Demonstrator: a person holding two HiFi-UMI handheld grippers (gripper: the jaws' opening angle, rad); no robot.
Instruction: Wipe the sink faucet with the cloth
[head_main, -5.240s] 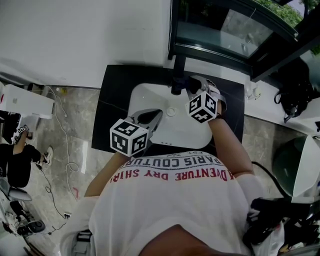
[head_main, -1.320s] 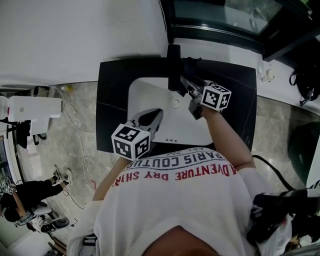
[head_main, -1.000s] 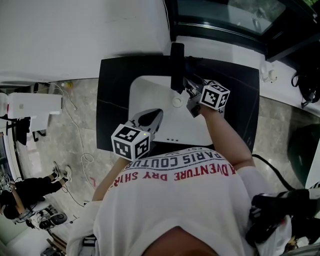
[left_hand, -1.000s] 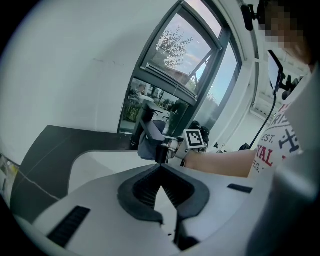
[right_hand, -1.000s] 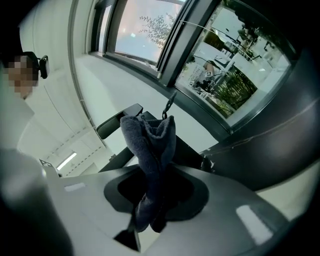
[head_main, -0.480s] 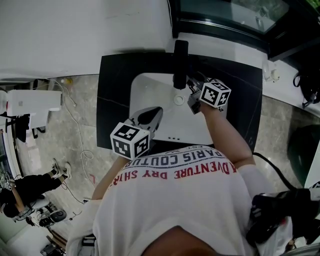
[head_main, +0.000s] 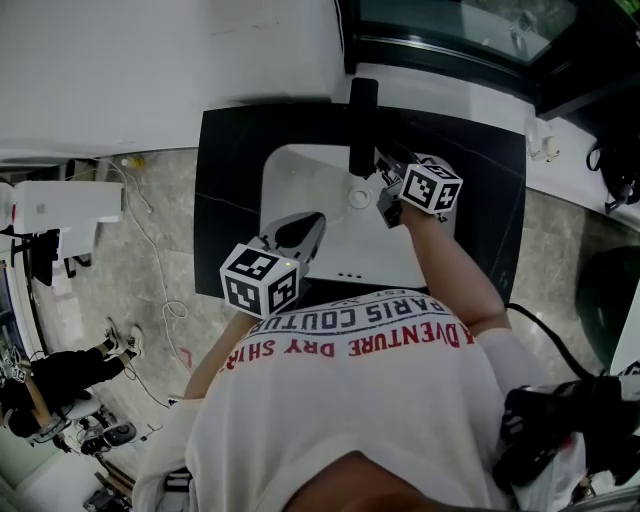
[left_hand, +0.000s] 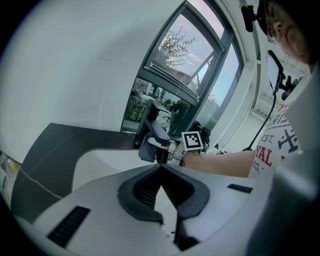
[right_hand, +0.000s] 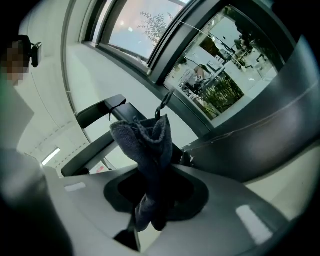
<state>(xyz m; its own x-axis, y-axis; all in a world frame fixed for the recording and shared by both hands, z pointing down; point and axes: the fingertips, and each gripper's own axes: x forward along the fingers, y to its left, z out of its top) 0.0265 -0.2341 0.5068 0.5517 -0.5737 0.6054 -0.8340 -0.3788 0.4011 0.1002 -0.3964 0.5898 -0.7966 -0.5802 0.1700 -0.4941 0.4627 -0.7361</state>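
Jaws of the right gripper (head_main: 384, 175) are clamped on the cloth (right_hand: 149, 145), which sticks up between them in a bunched fold (dark blue-grey, towel-like). From the head view this gripper sits just right of the black faucet (head_main: 361, 125), over the white sink (head_main: 300, 180); whether the cloth touches the faucet I cannot tell. On the left gripper (left_hand: 161, 166) the jaws are pressed together with nothing between them, over the sink's near-left rim, apart from the faucet.
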